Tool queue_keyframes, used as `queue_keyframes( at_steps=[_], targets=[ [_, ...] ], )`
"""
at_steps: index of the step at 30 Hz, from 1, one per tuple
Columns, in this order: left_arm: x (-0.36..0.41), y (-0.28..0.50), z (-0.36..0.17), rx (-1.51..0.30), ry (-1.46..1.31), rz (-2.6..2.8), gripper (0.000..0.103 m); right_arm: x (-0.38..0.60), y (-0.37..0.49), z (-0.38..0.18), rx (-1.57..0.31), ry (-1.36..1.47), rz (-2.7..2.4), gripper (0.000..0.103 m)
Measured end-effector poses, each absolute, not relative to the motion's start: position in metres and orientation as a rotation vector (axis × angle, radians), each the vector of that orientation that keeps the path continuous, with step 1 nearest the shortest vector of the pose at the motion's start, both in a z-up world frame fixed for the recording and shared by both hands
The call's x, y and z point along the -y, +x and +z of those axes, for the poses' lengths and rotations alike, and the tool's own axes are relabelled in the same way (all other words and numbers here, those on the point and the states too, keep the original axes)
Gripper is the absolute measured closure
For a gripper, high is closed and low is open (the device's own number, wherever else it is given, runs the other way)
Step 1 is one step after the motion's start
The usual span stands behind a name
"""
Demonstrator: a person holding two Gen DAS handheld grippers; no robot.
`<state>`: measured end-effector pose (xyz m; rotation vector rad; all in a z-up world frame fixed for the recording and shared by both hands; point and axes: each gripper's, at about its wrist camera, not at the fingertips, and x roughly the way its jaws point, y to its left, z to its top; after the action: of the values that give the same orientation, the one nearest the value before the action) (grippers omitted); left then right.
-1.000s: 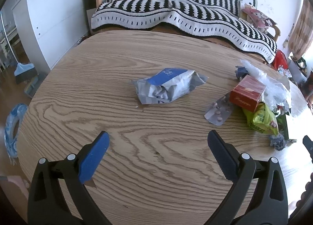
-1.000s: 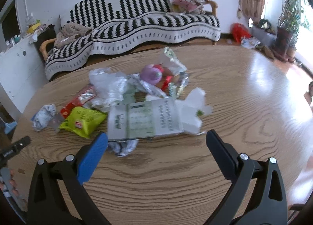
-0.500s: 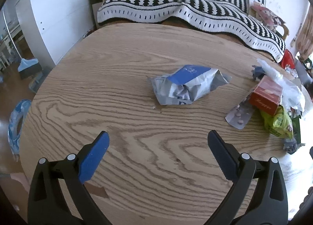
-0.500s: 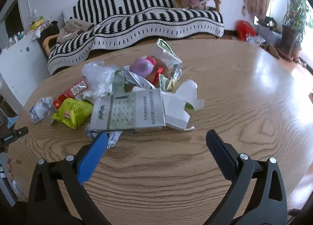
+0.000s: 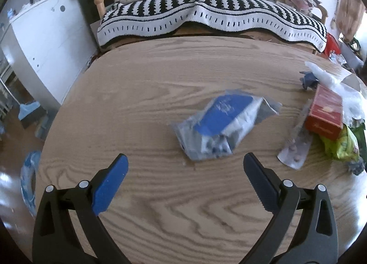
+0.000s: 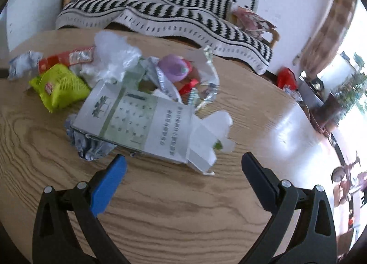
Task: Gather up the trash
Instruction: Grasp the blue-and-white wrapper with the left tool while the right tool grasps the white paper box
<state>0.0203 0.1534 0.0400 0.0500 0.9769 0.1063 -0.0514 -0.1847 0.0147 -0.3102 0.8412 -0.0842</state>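
A crumpled silver and blue wrapper point(image 5: 223, 124) lies alone on the wooden table point(image 5: 142, 94). My left gripper point(image 5: 185, 160) is open and empty just short of it. A trash pile sits to the right: a red box point(image 5: 325, 112), a blister pack point(image 5: 296, 149), a green packet point(image 5: 344, 144). In the right wrist view the pile holds a flattened grey and white carton point(image 6: 146, 124), the green packet point(image 6: 59, 87), clear plastic point(image 6: 114, 55) and a purple ball point(image 6: 174, 69). My right gripper point(image 6: 183, 163) is open and empty just before the carton.
A sofa with a black and white striped blanket point(image 5: 206, 11) stands behind the table. A white cabinet point(image 5: 43, 41) is at the far left. A blue tape roll point(image 5: 28, 181) lies on the floor beyond the table's left edge.
My left gripper has moved closer to the silver and blue wrapper. My right gripper has moved closer to the carton and swung right. Both stayed open.
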Motion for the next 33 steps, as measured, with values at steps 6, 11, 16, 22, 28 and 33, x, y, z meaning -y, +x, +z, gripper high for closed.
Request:
queue_keyframes(
  at_steps=[6, 11, 16, 22, 28, 33],
  targets=[
    [-0.139, 0.040, 0.035, -0.974, 0.126, 0.063, 0.005, 0.181, -0.037, 0.018, -0.789, -0.356, -0.068, 0.006],
    [-0.129, 0.048, 0.036, -0.961, 0.182, 0.060, 0.005, 0.179, -0.024, 0.024, -0.757, -0.341, -0.037, 0.006],
    [-0.129, 0.053, 0.032, -0.998, 0.126, 0.045, 0.005, 0.174, -0.006, 0.033, -0.730, -0.348, -0.052, 0.006],
    [-0.128, 0.053, 0.028, -1.001, 0.108, 0.068, 0.005, 0.200, 0.011, 0.037, -0.834, 0.028, 0.066, 0.006],
    [-0.130, 0.053, 0.027, -0.984, 0.121, 0.064, 0.005, 0.234, 0.004, 0.036, -0.850, 0.367, 0.182, 0.006],
    [-0.133, 0.054, 0.028, -0.976, 0.059, 0.041, 0.008, 0.251, 0.004, 0.038, -0.815, 0.538, 0.216, 0.012]
  ],
)
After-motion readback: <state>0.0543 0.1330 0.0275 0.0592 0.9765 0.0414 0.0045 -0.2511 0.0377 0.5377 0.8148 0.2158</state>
